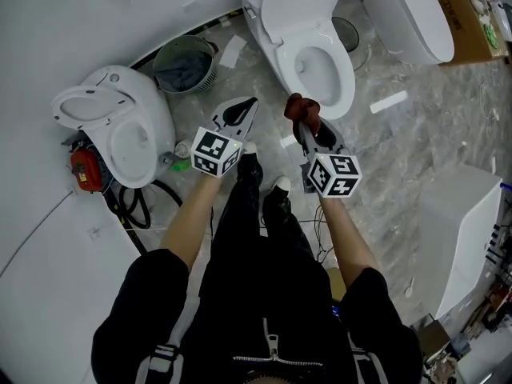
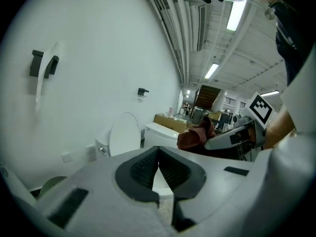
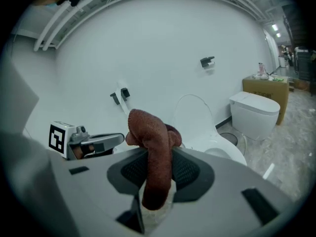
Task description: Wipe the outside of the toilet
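Note:
A white toilet (image 1: 308, 54) with its lid up stands against the wall ahead; it also shows in the left gripper view (image 2: 124, 135) and the right gripper view (image 3: 207, 132). My right gripper (image 1: 305, 121) is shut on a dark red cloth (image 1: 302, 110), held in the air just short of the bowl's front rim. The cloth (image 3: 154, 157) hangs bunched between the jaws. My left gripper (image 1: 242, 112) is shut with nothing in it, level with the right one and to its left. From the left gripper view the cloth (image 2: 196, 136) is visible at the right.
A second toilet (image 1: 120, 122) with a tilted seat stands at the left, a grey bucket (image 1: 186, 64) with a cloth behind it. A red tool (image 1: 86, 170) and black cables lie beside it. Another toilet (image 1: 408, 14) and a cardboard box (image 1: 464, 14) are at the far right.

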### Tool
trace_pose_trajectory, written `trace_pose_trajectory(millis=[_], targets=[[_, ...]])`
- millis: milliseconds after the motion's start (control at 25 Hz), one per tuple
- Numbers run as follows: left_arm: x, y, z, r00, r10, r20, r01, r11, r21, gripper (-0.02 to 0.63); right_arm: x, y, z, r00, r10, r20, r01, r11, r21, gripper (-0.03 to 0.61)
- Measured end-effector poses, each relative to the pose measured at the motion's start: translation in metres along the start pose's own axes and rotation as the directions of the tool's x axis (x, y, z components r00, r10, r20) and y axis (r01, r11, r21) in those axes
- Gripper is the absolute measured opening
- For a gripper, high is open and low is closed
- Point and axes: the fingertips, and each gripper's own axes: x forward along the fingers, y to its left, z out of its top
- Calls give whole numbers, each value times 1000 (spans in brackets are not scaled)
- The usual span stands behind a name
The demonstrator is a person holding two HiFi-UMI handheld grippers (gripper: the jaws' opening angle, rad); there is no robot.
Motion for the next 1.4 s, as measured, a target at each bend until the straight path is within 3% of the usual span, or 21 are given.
trace_pose_trajectory(millis=[560,880,1400], targets=[[34,73,-67,999,7,-44,-10,998,-67,0,120,-14,-48,994,-29,-101,35,998,57,120],[42,119,-113,997,27,-72,-34,994,-105,0,199,-41,-103,979,-64,-193,84,992,97,120],[62,176,-212,994,17,-107,-33,989,-145,0,298,-89,-191,934,-209,-289,271,943,194,120]])
